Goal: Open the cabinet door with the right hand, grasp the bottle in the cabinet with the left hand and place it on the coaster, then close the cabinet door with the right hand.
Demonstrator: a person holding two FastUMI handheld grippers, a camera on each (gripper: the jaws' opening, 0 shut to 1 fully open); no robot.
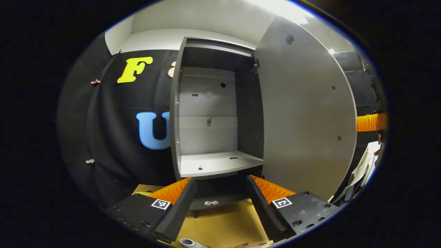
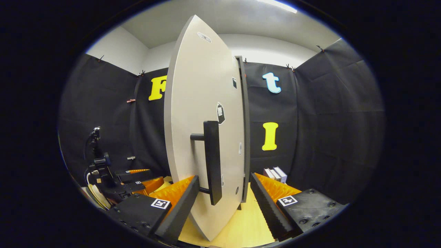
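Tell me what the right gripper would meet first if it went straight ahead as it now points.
Probably the black handle on the open cabinet door: it stands between the open right gripper fingers, though depth is uncertain.

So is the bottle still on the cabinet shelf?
No, in the left gripper view the open cabinet's shelf holds no bottle, just small hardware.
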